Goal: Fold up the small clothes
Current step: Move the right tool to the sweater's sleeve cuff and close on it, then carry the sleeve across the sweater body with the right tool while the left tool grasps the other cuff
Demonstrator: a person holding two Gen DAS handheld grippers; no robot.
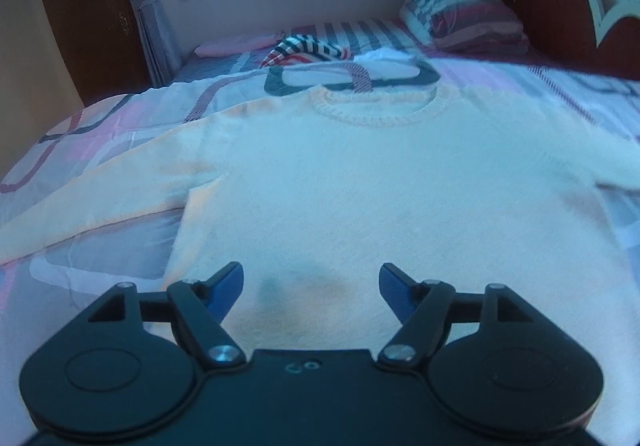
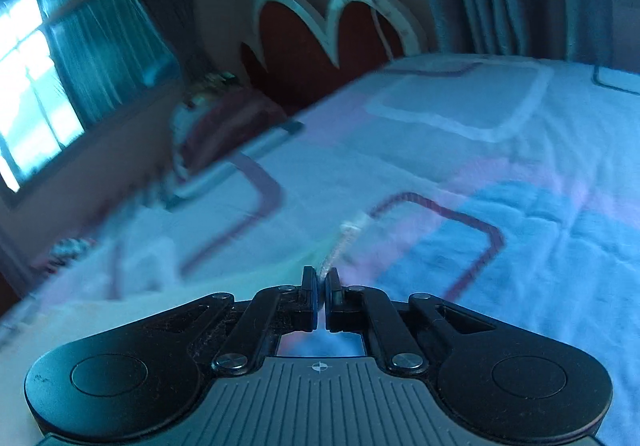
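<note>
The left claw (image 1: 311,288) is hovering with its blue fingertips (image 1: 230,286) wide apart over the hem of the sweater (image 1: 360,185), which is lying flat on the bed (image 1: 100,133), neckline toward the pillows (image 1: 468,17). The right claw (image 2: 321,282) is pinching a thin ribbed edge of the sweater (image 2: 340,246) above the bedspread (image 2: 500,173).

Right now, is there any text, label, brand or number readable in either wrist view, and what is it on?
No readable text in either view.
Left gripper body: small embossed mark, maybe "60", too faint to read.
Right gripper body: a crosshair symbol only, no lettering.
Sweater: no label visible.
</note>
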